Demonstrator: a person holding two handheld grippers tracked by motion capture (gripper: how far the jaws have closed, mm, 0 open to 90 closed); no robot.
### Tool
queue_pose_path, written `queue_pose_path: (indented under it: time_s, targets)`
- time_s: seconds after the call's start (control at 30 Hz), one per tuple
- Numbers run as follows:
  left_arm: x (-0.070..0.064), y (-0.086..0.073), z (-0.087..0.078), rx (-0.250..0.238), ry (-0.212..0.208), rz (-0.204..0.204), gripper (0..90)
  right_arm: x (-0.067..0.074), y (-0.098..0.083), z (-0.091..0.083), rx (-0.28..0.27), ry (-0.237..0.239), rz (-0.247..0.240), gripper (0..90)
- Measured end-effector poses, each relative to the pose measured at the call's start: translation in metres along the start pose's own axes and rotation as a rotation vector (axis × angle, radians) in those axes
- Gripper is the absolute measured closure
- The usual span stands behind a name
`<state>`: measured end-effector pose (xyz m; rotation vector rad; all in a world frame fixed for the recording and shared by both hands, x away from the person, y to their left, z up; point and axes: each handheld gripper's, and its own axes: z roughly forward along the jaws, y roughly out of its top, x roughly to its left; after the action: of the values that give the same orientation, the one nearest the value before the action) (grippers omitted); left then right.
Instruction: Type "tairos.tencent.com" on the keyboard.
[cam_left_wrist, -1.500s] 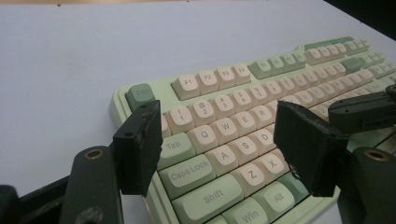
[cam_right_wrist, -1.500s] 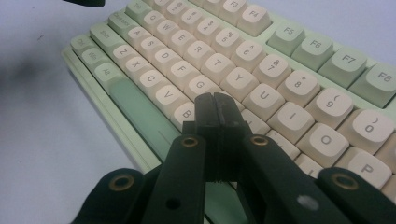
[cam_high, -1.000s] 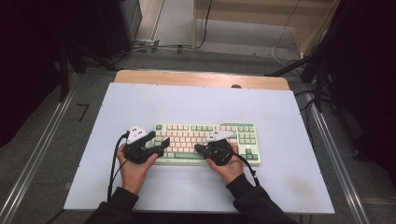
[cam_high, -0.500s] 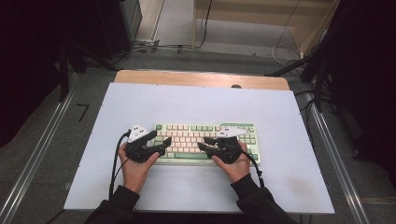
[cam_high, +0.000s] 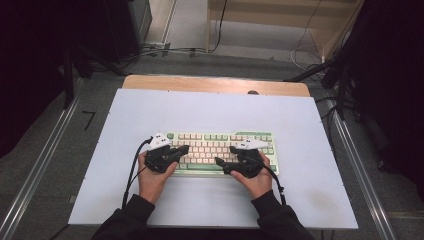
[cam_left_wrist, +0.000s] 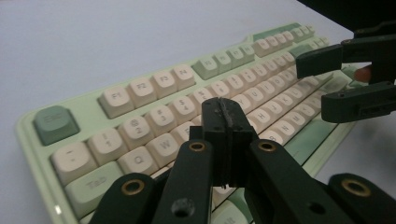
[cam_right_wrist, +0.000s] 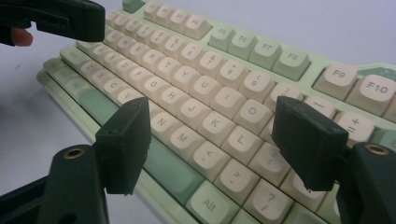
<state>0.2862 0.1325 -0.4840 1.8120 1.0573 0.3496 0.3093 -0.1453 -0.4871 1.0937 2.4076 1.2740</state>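
A pale green keyboard (cam_high: 220, 142) with cream keys lies on the white tabletop, and a gripper hovers over each end of it. My left gripper (cam_high: 184, 148) hangs low over the keys at its left end. Its jaws (cam_left_wrist: 226, 114) have just been closing and are now shut, pads together, with nothing between them. My right gripper (cam_high: 222, 166) sits over the front right rows. It has just been opening, and it (cam_right_wrist: 217, 140) stands wide with only the letter keys (cam_right_wrist: 210, 74) showing below the gap. Neither gripper holds anything.
The white tabletop (cam_high: 200, 110) stretches well past the keyboard on all sides, with a wooden edge (cam_high: 215, 84) at the far side. Cables trail from both grippers toward the near edge. Metal rails and dark floor flank the table.
The left jaws have come together and the right jaws have spread apart. Both hands stay almost where they were over the keyboard.
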Motion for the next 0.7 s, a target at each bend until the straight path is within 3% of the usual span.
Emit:
queue_pose_path:
  time_s: [0.2,0.53,0.7]
  targets:
    - [-0.005,0.006,0.012,0.011,-0.027,0.019,90.0,-0.004,-0.004,-0.006,-0.007,-0.024,0.022,26.9]
    - [-0.012,0.011,0.033,0.047,-0.005,0.051,90.0,-0.007,-0.007,-0.011,-0.014,-0.033,0.034,27.3]
    - [-0.010,0.012,0.039,0.058,0.002,0.043,90.0,-0.007,-0.007,-0.012,-0.014,-0.035,0.039,27.4]
